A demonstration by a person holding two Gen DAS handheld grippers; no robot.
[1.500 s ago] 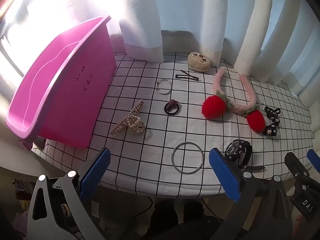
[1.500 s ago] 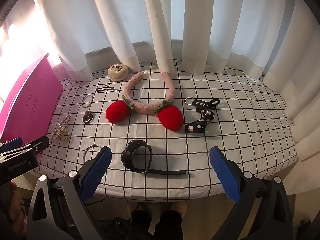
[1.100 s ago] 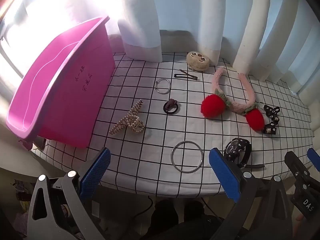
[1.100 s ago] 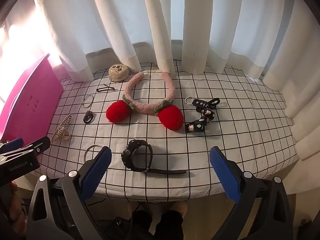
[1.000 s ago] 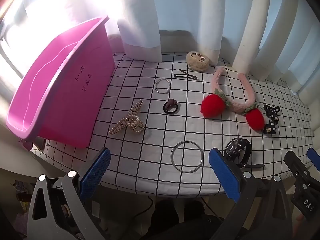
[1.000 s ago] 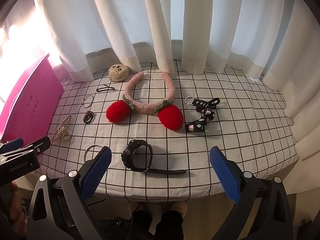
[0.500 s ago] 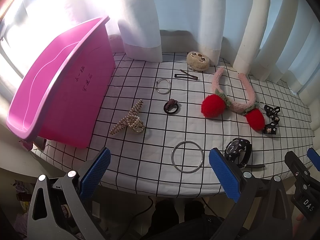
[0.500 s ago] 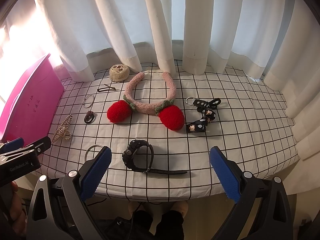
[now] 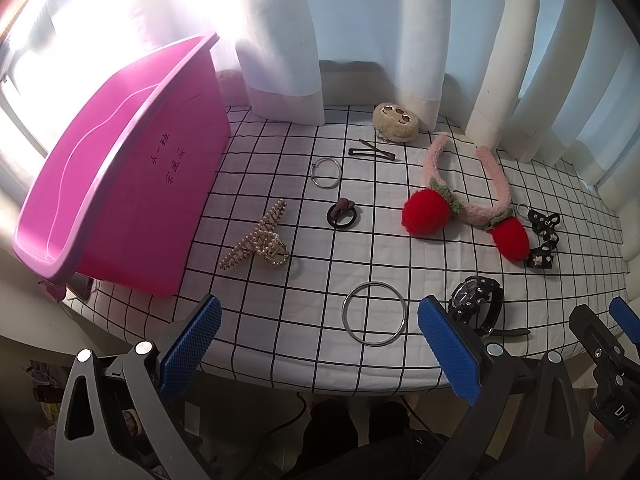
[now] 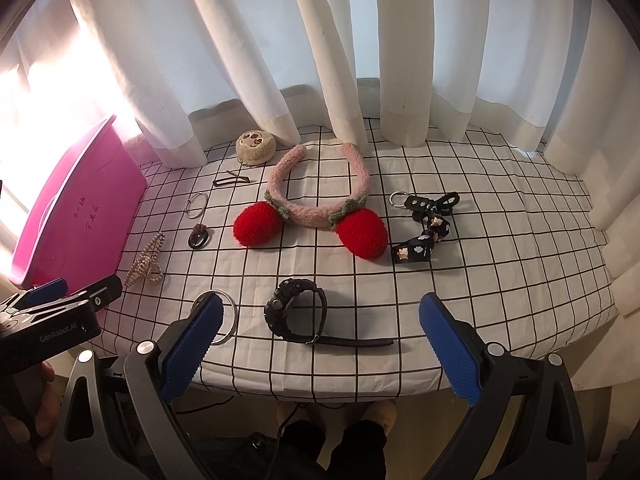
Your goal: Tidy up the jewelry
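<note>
Both grippers hang at the bottom of their frames, off the near table edge: the left gripper (image 9: 318, 346) spread wide with nothing between its blue pads, the right gripper (image 10: 320, 344) likewise spread and empty. On the checked cloth (image 10: 500, 264), a steel ring (image 9: 375, 319) lies low in the centre of the left view, a black watch (image 10: 296, 312) just right of it. A pink bin (image 9: 116, 184) fills the left side, with a pearl hair claw (image 9: 258, 240) beside it and a pink headband (image 10: 316, 208) with red pompoms toward the upper right
</note>
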